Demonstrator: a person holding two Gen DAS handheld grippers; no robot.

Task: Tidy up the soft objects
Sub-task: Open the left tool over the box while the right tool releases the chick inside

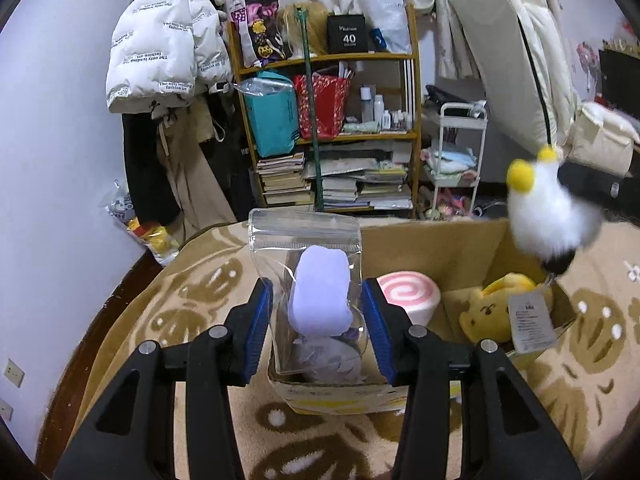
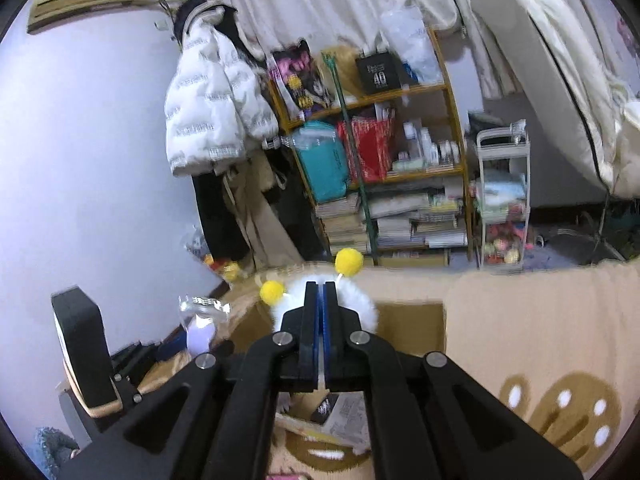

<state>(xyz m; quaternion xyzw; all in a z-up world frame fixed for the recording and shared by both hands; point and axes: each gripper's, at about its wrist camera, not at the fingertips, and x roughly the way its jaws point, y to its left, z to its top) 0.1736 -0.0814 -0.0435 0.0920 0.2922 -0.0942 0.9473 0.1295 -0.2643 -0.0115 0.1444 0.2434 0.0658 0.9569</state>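
Observation:
A clear zip bag (image 1: 304, 240) holding a lilac plush (image 1: 320, 296) and a grey one stands upright over the near left corner of an open cardboard box (image 1: 440, 240). My left gripper (image 1: 318, 292) has its blue pads against both sides of the bag. In the box lie a pink swirl cushion (image 1: 408, 296) and a yellow bear plush (image 1: 492, 312) with a paper tag. My right gripper (image 2: 322, 286) is shut on a white fluffy plush (image 2: 368, 308) with yellow pompoms (image 2: 349, 261). That plush (image 1: 548, 212) hangs blurred above the box's right side.
The box sits on a beige blanket (image 1: 192, 280) with brown shapes. Behind stand a wooden shelf (image 1: 412, 136) of books and bags, a white trolley (image 1: 460, 152), a hanging white jacket (image 1: 160, 48) and a leaning mattress (image 1: 520, 60).

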